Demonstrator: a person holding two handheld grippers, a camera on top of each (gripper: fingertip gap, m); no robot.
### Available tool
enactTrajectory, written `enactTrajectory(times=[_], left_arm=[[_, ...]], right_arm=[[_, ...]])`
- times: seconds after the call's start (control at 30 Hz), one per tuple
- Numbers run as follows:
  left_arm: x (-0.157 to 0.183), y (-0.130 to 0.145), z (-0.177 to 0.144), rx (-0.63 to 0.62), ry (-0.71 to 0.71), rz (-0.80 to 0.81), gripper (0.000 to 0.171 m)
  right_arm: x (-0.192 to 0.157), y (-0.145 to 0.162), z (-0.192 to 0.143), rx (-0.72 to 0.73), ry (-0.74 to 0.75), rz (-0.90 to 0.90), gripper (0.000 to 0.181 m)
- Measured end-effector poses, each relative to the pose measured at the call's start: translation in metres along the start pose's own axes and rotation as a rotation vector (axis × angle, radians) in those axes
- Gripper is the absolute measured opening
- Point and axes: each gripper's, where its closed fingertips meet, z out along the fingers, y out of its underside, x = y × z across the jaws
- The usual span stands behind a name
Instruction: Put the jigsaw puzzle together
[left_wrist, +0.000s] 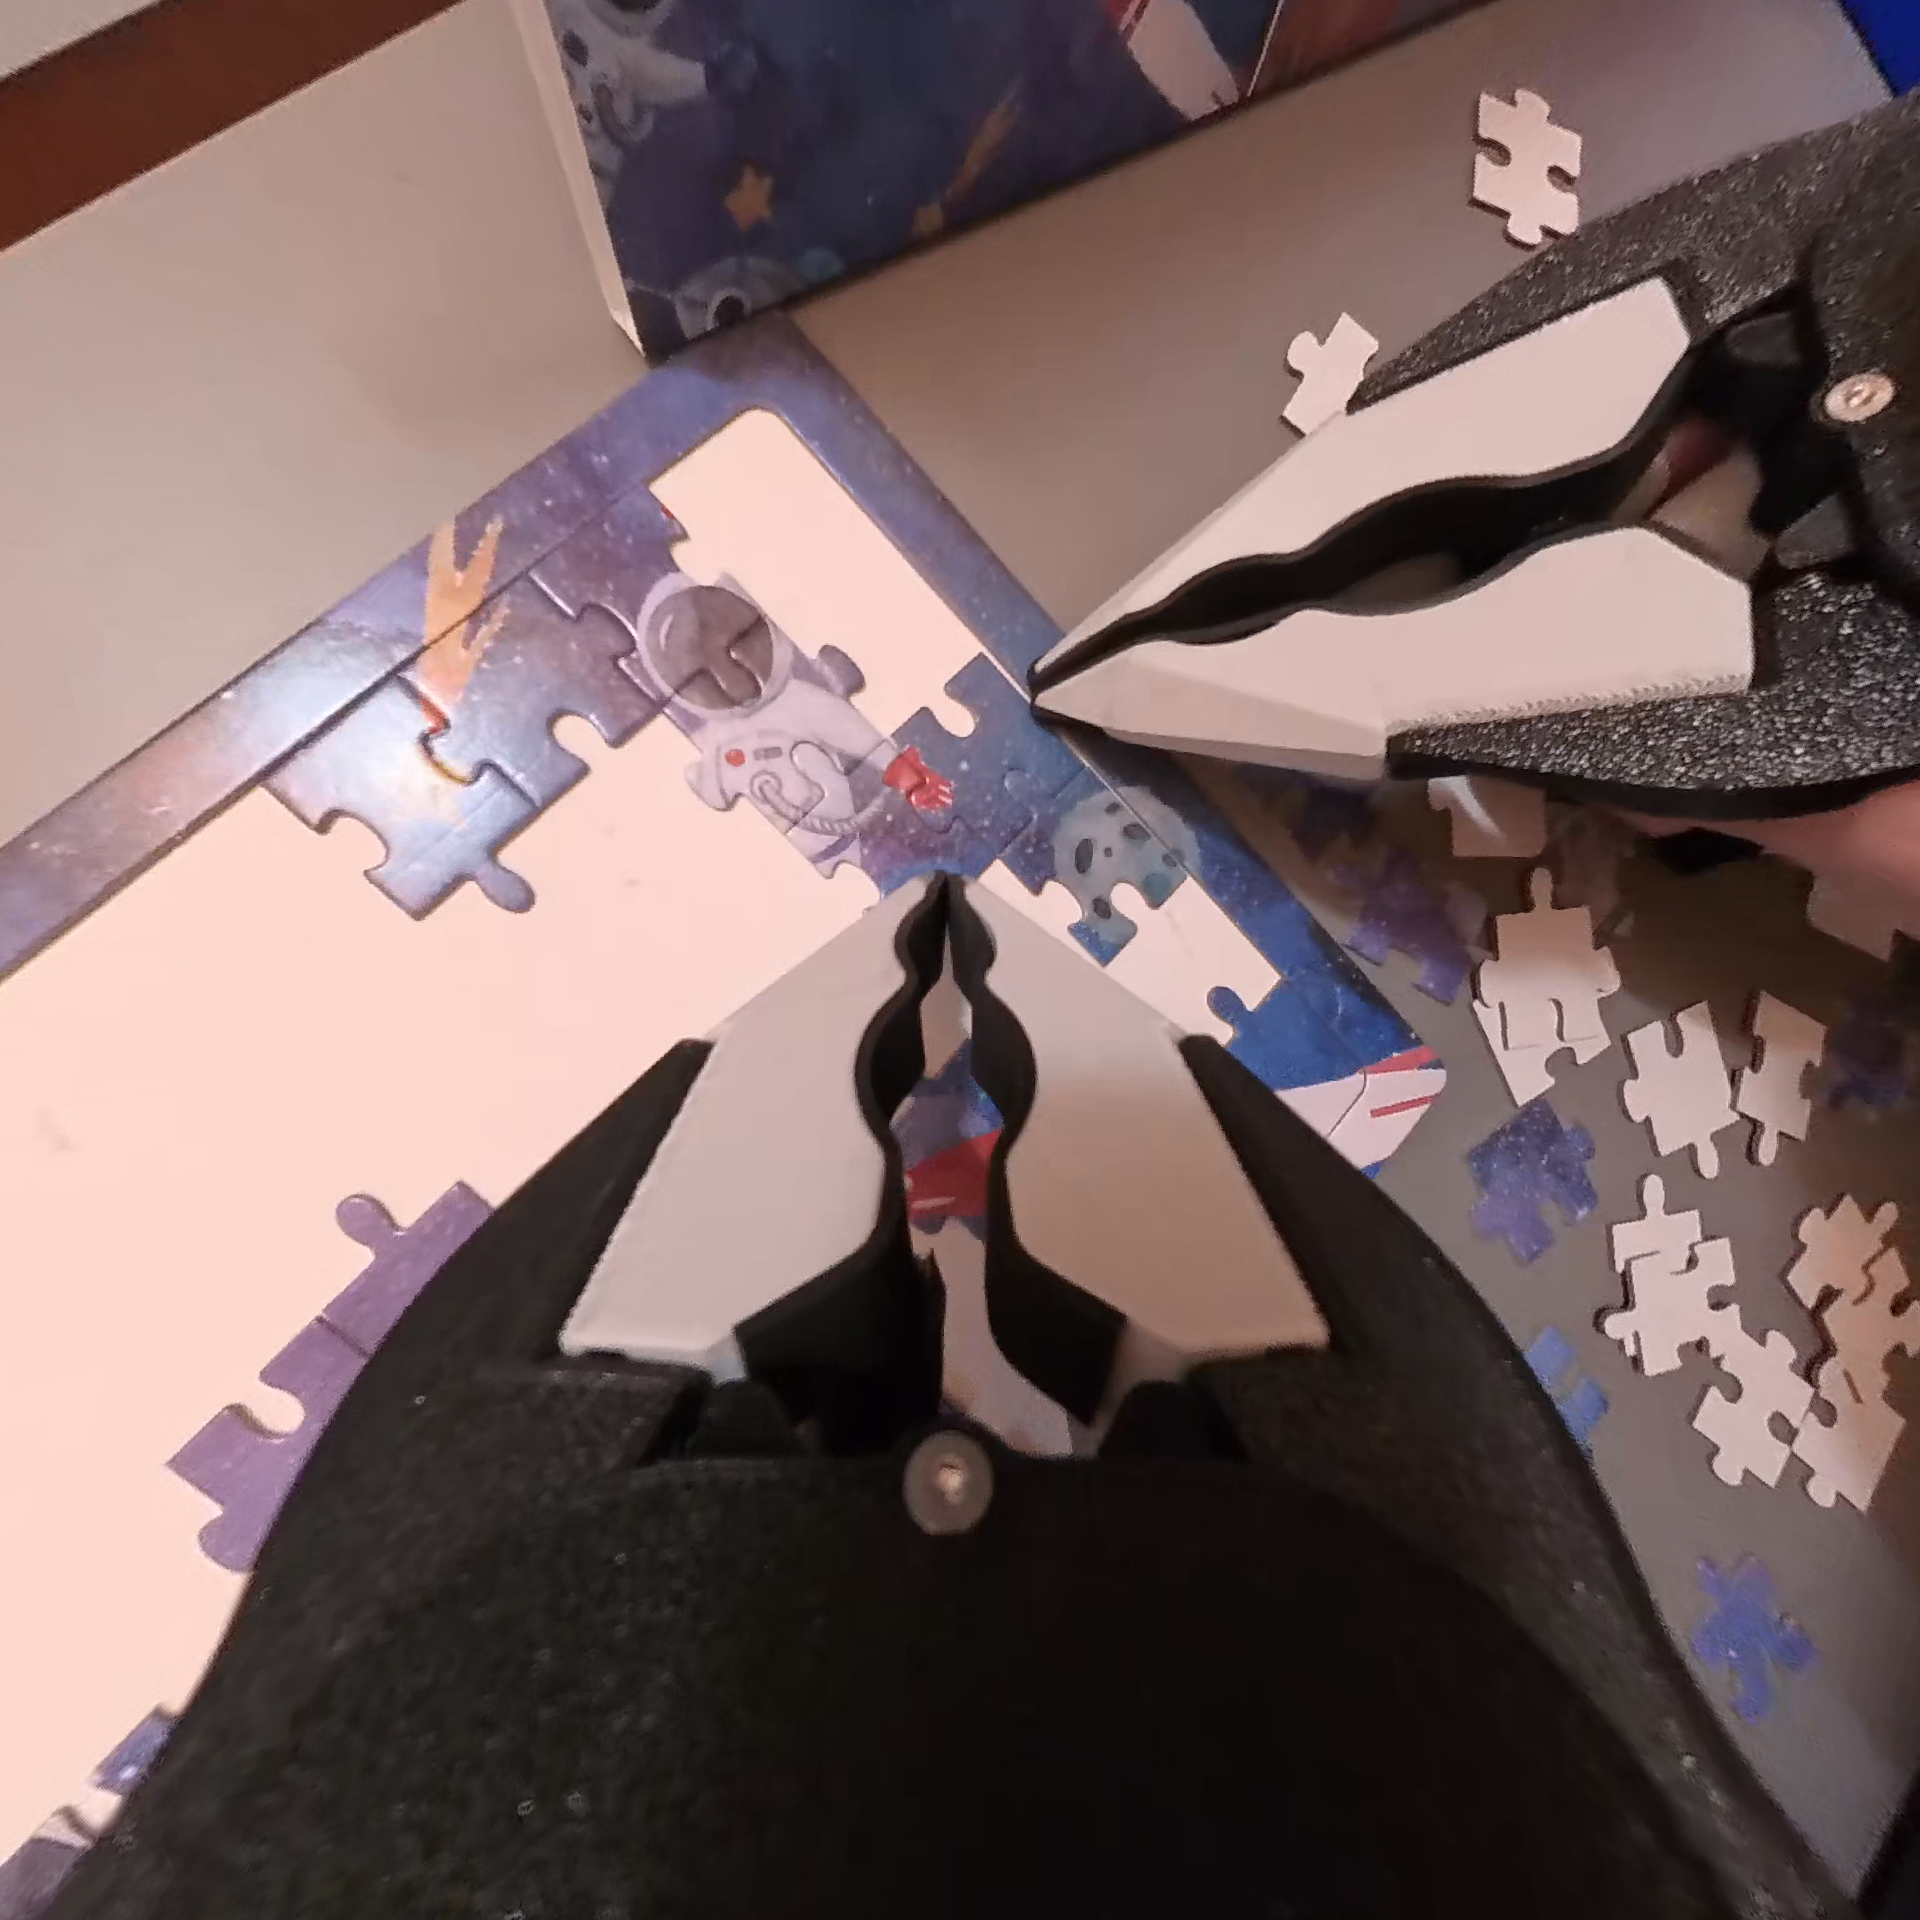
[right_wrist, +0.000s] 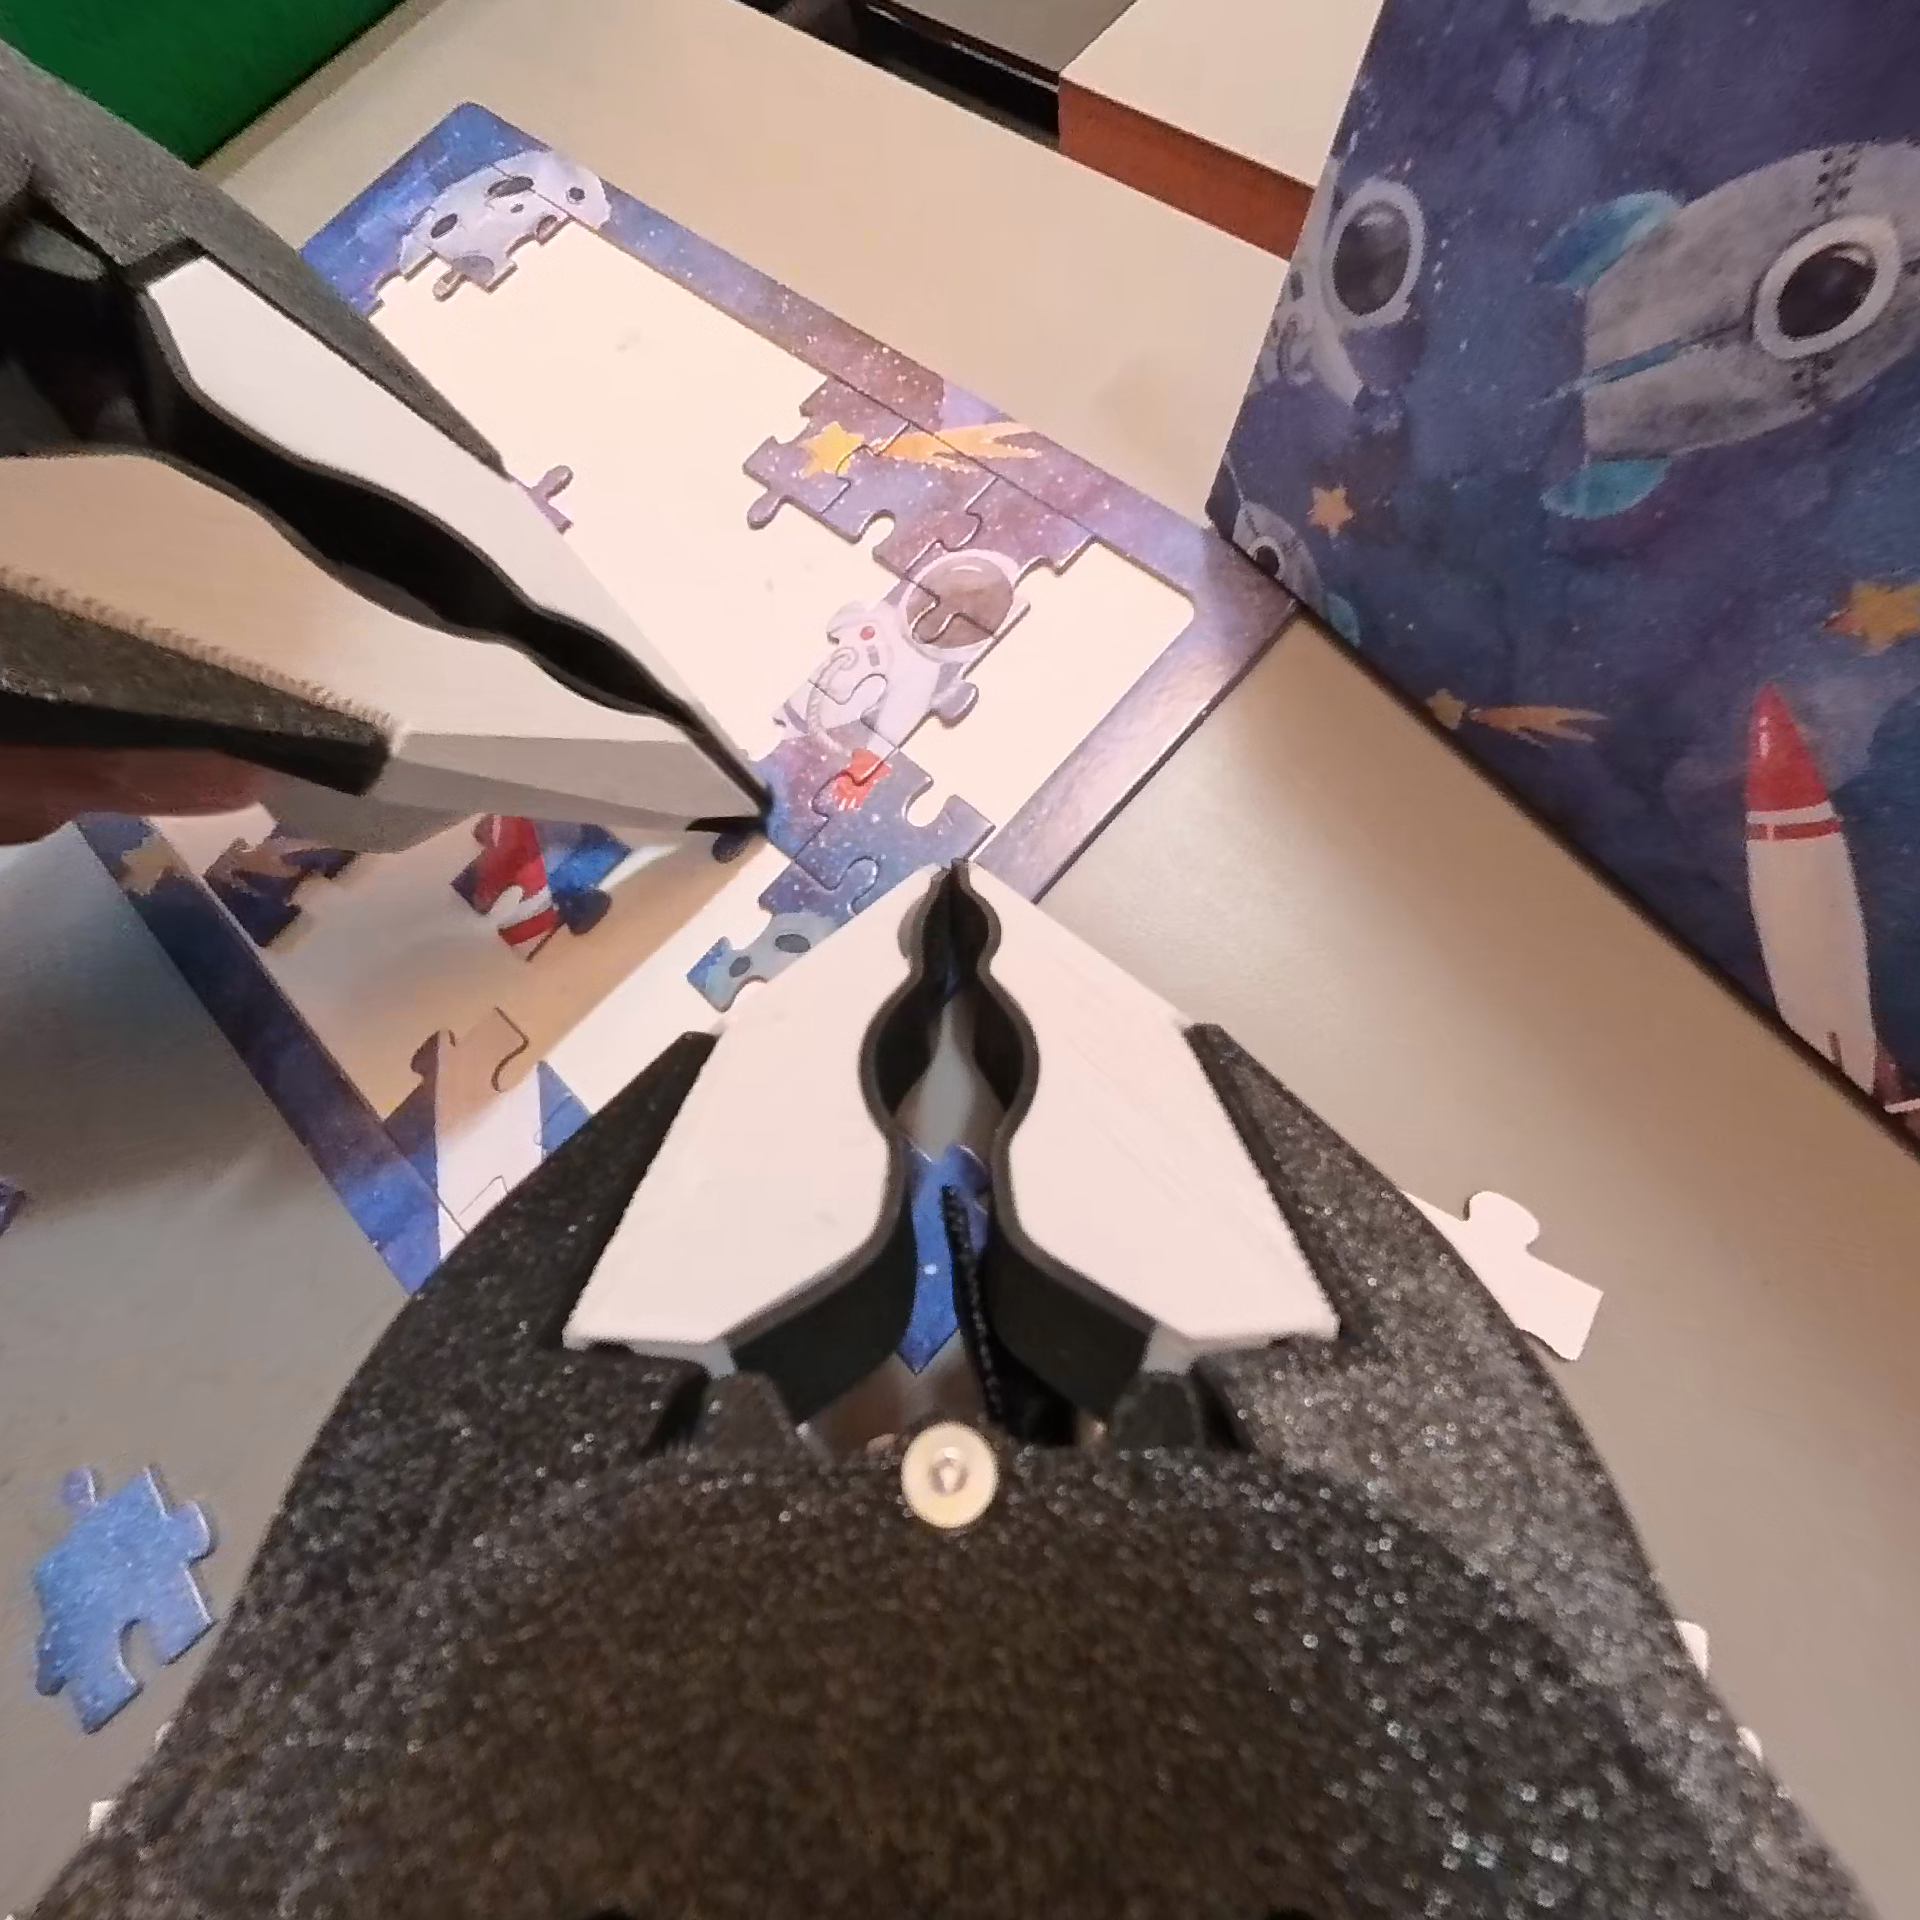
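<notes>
A puzzle tray with a blue starry frame (left_wrist: 156, 821) and a cream base holds a joined run of pieces with an astronaut (left_wrist: 727, 707). The tray frame (right_wrist: 1132, 727) and astronaut (right_wrist: 904, 644) also show in the right wrist view. My left gripper (left_wrist: 943, 883) is shut and empty, tips down at the edge of the piece with the red glove (left_wrist: 920, 779). My right gripper (right_wrist: 954, 873) is shut and empty, tips on a blue piece (right_wrist: 894, 842) by the frame's side. Each gripper shows in the other view: the right (left_wrist: 1039, 691), the left (right_wrist: 764, 821).
The upright puzzle box (right_wrist: 1610, 520) stands just beyond the tray's corner, also in the left wrist view (left_wrist: 883, 156). Several loose pieces (left_wrist: 1683, 1081), mostly face down, lie on the grey table right of the tray. A blue loose piece (right_wrist: 114, 1579) lies near my right gripper. My right fingertips sit around 4 cm from my left ones.
</notes>
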Motion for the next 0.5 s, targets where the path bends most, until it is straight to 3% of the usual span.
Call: enactTrajectory(times=[0.2,0.5], left_arm=[[-0.013,0.003,-0.013,-0.009,-0.025,-0.008,0.0],[-0.013,0.004,-0.005,-0.006,-0.038,-0.009,0.0]], right_arm=[[0.0,0.0,0.0,0.003,-0.006,0.009,0.0],[0.0,0.0,0.001,0.003,-0.002,0.011,0.0]])
